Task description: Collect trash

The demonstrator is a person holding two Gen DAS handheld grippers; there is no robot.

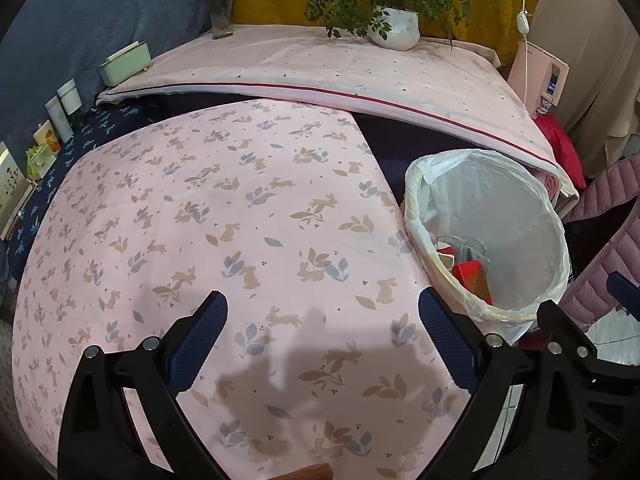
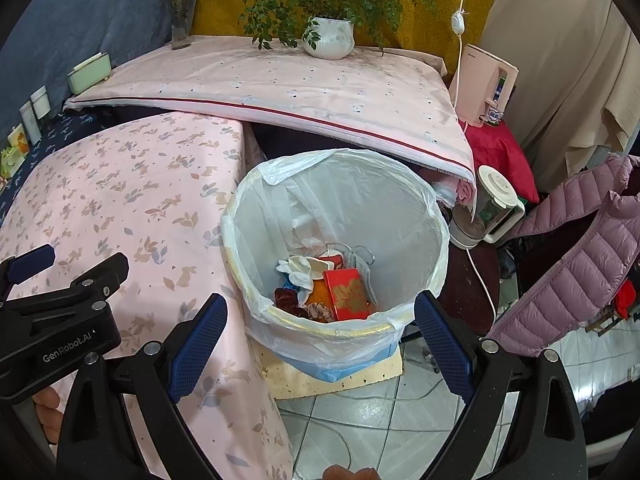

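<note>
A waste bin lined with a white plastic bag point(image 2: 434, 236) stands on the floor beside the table; it also shows in the left wrist view point(image 1: 558, 236). Inside lie a red box point(image 2: 346, 294), white crumpled tissue point(image 2: 298, 270), and dark red and orange wrappers point(image 2: 286, 298). My right gripper point(image 2: 320, 336) is open and empty, hovering above the bin's near rim. My left gripper point(image 1: 322, 338) is open and empty over the pink rabbit-print tablecloth point(image 1: 200, 220), left of the bin. It also appears at the left edge of the right wrist view point(image 2: 32, 260).
A raised pink-covered board point(image 2: 280, 88) holds a potted plant point(image 2: 328, 38), a flower vase point(image 2: 182, 24) and a green box point(image 2: 88, 72). Small containers point(image 1: 60, 112) line the left wall. A kettle point(image 2: 498, 204), pink appliance point(image 2: 486, 88), purple jacket point(image 2: 580, 256) and floor cables point(image 2: 482, 280) sit right.
</note>
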